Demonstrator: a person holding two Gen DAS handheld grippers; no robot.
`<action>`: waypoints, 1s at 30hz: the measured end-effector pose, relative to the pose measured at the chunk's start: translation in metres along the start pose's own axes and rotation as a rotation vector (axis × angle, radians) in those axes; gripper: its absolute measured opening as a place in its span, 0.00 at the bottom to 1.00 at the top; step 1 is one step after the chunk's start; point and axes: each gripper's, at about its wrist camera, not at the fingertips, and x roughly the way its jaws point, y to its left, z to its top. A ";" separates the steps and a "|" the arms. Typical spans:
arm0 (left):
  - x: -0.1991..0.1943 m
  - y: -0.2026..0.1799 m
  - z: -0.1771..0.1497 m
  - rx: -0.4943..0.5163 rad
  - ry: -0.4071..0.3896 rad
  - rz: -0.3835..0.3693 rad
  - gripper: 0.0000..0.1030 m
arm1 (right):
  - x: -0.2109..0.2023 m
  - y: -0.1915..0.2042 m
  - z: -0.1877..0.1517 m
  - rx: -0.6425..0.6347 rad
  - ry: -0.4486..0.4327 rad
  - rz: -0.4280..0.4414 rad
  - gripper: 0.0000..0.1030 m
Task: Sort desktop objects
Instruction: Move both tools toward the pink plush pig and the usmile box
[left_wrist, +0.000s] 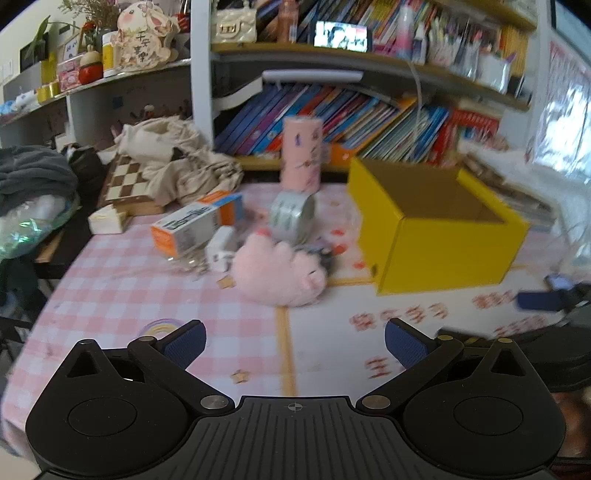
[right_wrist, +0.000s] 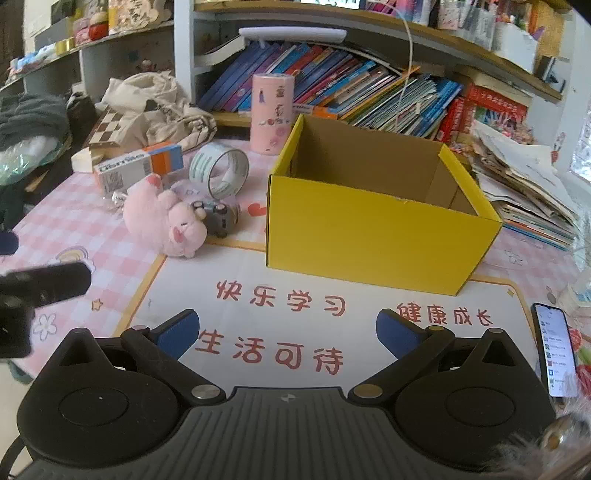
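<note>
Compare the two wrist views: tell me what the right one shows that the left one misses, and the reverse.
Only the right wrist view shows the lit phone lying on the mat, the messy paper stack and the grey toy car clearly. Only the left wrist view shows the white charger plug and the rabbit decoration on the shelf. Both show the yellow box, pink plush, tape roll, pink cylinder and orange-and-white carton.

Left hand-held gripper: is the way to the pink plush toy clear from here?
Probably yes. The left hand-held gripper is open and empty, and only bare mat lies between it and the pink plush toy.
</note>
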 end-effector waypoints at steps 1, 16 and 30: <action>0.001 -0.003 0.000 0.004 0.007 0.003 1.00 | 0.001 -0.002 0.000 -0.004 0.001 0.006 1.00; 0.010 -0.032 0.003 -0.009 0.016 0.047 1.00 | 0.014 -0.032 0.001 -0.016 0.010 0.054 1.00; 0.020 -0.037 -0.001 -0.063 0.069 0.127 1.00 | 0.026 -0.048 -0.004 -0.017 0.042 0.097 1.00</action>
